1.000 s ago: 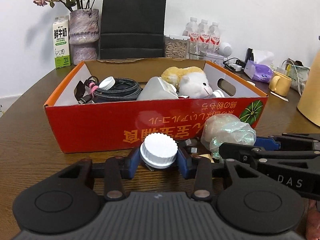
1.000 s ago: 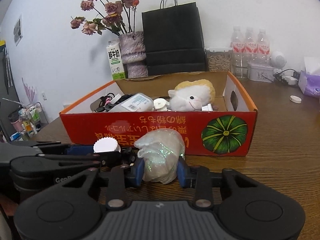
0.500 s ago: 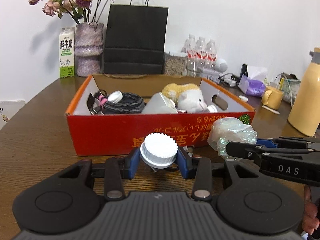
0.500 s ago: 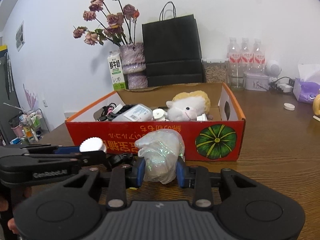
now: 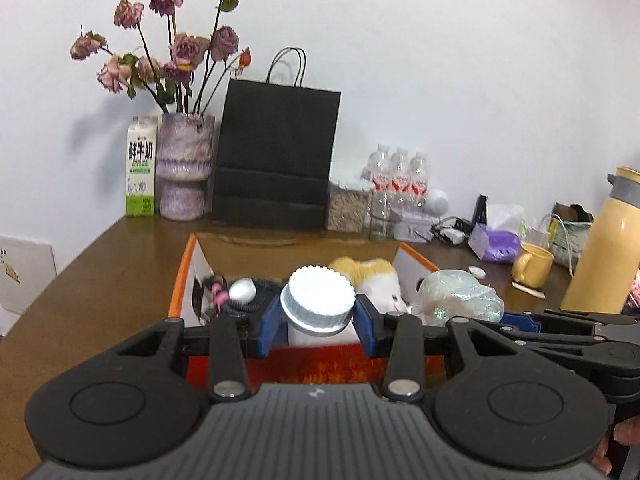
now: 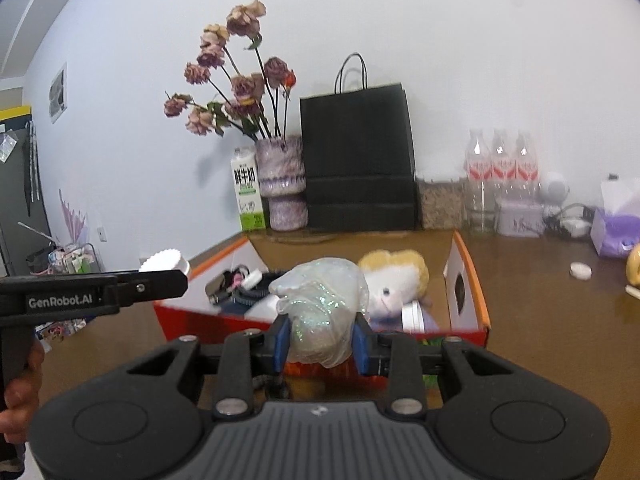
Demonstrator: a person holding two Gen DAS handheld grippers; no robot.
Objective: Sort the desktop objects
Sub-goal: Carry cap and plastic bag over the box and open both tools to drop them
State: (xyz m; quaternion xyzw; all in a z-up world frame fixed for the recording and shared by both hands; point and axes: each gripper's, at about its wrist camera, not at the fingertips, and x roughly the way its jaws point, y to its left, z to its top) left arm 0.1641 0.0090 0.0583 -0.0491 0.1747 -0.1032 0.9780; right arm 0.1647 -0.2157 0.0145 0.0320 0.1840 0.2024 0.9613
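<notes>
Clamping a white ribbed-cap plastic bottle (image 5: 318, 306), the left gripper (image 5: 318, 328) has risen from table level to above the near wall of the orange-red cardboard box (image 5: 182, 280). Beside it, the right gripper (image 6: 322, 340) squeezes a crumpled, iridescent clear plastic bag (image 6: 322, 312), likewise lifted over the box. Inside lie a yellow-and-white plush toy (image 6: 396, 280) and what seems a coiled black cable (image 5: 260, 288).
</notes>
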